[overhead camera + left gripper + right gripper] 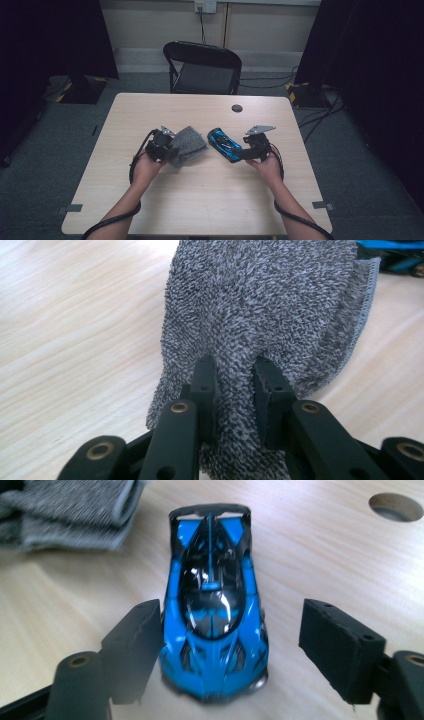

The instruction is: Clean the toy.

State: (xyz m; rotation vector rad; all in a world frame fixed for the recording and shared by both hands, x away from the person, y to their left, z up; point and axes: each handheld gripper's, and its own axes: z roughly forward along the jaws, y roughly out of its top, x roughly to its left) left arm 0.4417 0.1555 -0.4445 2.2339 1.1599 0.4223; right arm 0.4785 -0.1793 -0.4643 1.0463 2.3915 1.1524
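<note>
left gripper (235,385): clamped on grey cloth (265,305), a fold pinched between the jaws nr one edge; rest of cloth spread fwd on table (200,200). Prob held that way to keep cloth ready as a wiping pad.

cloth, high view (187,145): mid-table, just left of centre, bunched at the gripper (159,145), far end pointing twd the car. Cloth end near the car; touching or not, can't tell.

toy car (215,615): blue w/ black roof, on its wheels on the table, wing end pointing away from right gripper's camera. In high view (225,145) just right of cloth, angled across the table.

right gripper (235,640): jaws apart, one each side of the car's near end. Left-hand jaw blurred, at or nearly at the bodywork; right-hand one clearly off it w/ bare table showing between. No squeeze on the car, so not held. In high view (247,150) right beside the car's end.

why so placed: straddling stance looks meant for grabbing the car by its flanks, narrowest grip line; car set nr the cloth so the two can meet w/o long reach.

table hole (396,506): beyond the car, far right, well apart, no role here.

chair (202,67): behind table, unused.
</note>
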